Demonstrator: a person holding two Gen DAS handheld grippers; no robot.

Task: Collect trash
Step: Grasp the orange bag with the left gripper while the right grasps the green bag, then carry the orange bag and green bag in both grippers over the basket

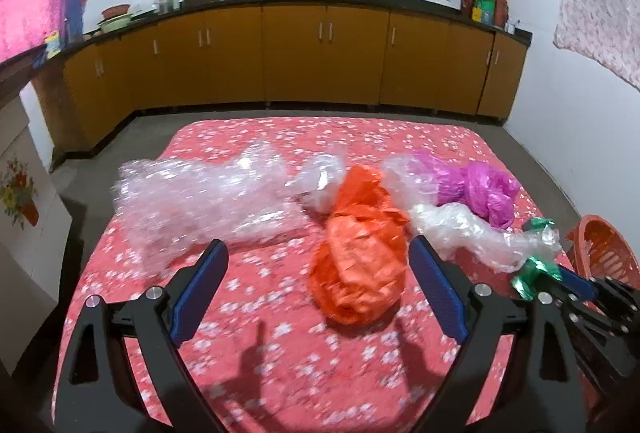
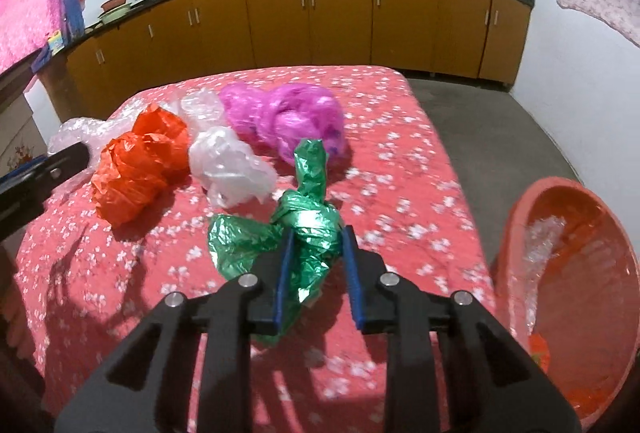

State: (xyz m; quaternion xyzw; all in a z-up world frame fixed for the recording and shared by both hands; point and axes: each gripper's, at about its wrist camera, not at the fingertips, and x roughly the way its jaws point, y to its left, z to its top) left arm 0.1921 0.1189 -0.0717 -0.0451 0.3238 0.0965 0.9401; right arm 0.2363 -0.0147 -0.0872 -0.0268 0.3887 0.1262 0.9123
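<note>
Right hand-held gripper (image 2: 316, 253) pinching the knotted green bag (image 2: 308, 221), long axis toward 12 o'clock, over the floral-covered table (image 2: 400, 173); left hand-held gripper (image 1: 316, 265) spread at the orange bag (image 1: 360, 253); pink bag (image 2: 288, 113) beyond; orange basket (image 2: 592, 233) at 3 o'clock

Green bag (image 2: 308, 229), orange basket (image 2: 576, 313), pink cloth (image 2: 400, 161) (white-flowered)

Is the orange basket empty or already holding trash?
Not empty. In the right wrist view, the orange basket beside the table holds a piece of clear crumpled plastic against its inner wall. What lies at the bottom is unclear.
</note>
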